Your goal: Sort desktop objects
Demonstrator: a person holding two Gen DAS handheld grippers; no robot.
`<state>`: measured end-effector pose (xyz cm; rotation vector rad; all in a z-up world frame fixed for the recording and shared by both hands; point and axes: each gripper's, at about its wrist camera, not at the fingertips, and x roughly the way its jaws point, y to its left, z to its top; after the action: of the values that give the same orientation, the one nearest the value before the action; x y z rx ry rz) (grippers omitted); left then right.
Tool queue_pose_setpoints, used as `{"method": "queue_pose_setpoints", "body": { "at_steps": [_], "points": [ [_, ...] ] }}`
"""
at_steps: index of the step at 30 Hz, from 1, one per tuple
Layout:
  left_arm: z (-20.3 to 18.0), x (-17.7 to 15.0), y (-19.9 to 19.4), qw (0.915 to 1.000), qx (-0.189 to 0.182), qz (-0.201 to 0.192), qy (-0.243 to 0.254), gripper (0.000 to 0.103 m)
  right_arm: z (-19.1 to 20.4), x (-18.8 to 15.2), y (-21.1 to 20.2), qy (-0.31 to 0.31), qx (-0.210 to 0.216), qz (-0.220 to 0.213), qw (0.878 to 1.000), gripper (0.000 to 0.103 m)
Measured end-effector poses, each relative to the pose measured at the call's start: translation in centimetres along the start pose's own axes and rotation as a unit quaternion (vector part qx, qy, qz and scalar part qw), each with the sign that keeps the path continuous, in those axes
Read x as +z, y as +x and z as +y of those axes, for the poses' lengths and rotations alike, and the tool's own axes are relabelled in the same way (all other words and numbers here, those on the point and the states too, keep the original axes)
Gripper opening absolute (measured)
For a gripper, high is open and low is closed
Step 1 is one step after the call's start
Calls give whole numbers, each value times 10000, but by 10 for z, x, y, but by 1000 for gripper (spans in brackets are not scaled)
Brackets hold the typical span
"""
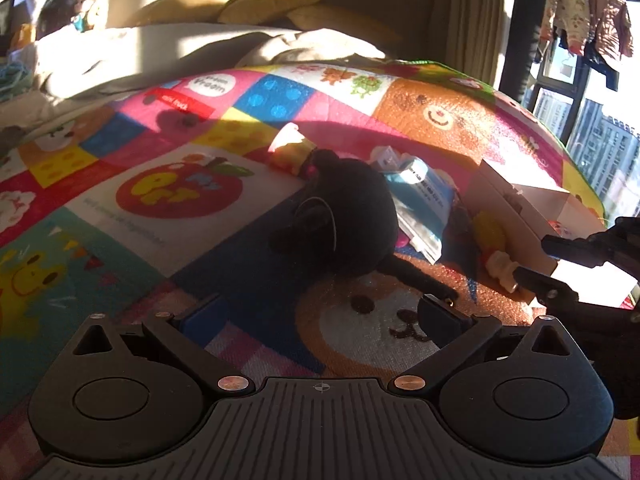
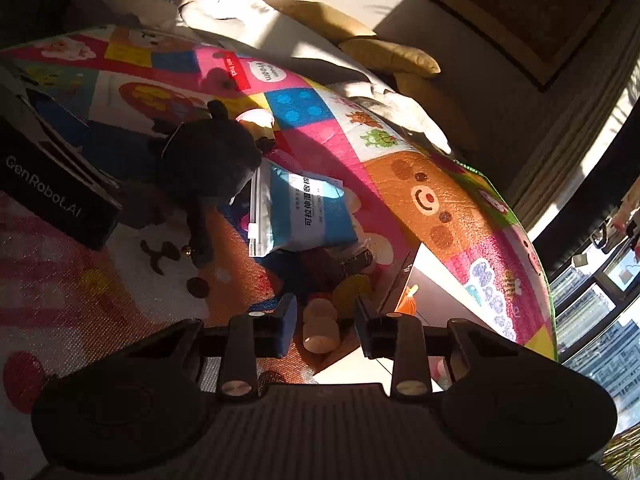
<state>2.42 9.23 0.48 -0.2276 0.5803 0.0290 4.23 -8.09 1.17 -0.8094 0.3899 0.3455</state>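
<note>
Each view looks forward and downward along its gripper's fingers, close above the play mat [image 1: 180, 216]. The left wrist view sits level, facing the sofa [image 1: 256, 4]. The right wrist view is rolled, nearer the white box [image 2: 432, 300]. Both share the black plush [image 1: 348, 216], blue pouch [image 2: 304, 212] and box.

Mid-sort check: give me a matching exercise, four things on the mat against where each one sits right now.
Things:
1. black plush toy
2. blue zip pouch
3. pale stacked toy
4. white box

Places:
A. between the fingers of the right hand-held gripper
B. printed side up, against the black plush toy
C. open, farthest right
D. straight ahead of the left hand-held gripper

Pairs: 1-D, 2-B, 3-A, 4-C
</note>
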Motion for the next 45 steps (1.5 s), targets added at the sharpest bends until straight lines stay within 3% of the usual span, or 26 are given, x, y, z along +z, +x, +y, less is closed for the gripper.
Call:
{"method": "queue_pose_setpoints", "body": {
  "at_steps": [6,8,9,10,13,17,22,24,26,28,30,37,39,42,45],
  "points": [
    [15,-3,-10,9984,-179,-308,-429,103,16,12,53,-337,-369,790,9956,21],
    [16,-2,-8,9981,-213,-265,-523,103,16,13,54,-365,-375,805,9954,21],
    [17,-2,-8,9980,-212,-245,-544,103,15,12,50,-327,-321,766,9960,14],
    [17,-2,-7,9979,-214,-234,-563,103,13,13,43,-269,-301,724,9966,0],
    [17,-2,-7,9980,-209,-257,-533,103,-3,11,10,146,-107,471,9987,0],
    [10,-1,-7,9989,-157,-243,-367,103,-30,-10,-22,865,249,464,9949,0],
    [-30,7,-15,9947,-615,-559,602,103,-36,-40,-43,921,234,260,9951,2],
    [-44,14,-15,9932,-627,-622,756,103,-36,-42,-44,910,273,204,9953,3],
    [-48,24,-11,9947,-276,-676,721,103,-31,-37,-40,775,149,97,9968,3],
    [-43,32,-6,9960,102,-677,567,103,-23,-25,-30,482,-40,18,9988,10],
    [-30,38,-5,9970,275,-608,382,103,-15,-11,-16,311,-114,-10,9995,14],
    [16,35,-15,9979,309,-573,-19,103,9,17,51,-200,-295,766,9964,15],
    [23,32,-15,9983,216,-526,-109,103,12,18,63,-287,-316,972,9944,22],
    [25,28,-15,9987,121,-476,-126,103,11,17,66,-302,-289,1034,9938,23],
    [25,24,-15,9990,38,-430,-95,103,0,16,41,14,-168,812,9966,23]
  ]
}}
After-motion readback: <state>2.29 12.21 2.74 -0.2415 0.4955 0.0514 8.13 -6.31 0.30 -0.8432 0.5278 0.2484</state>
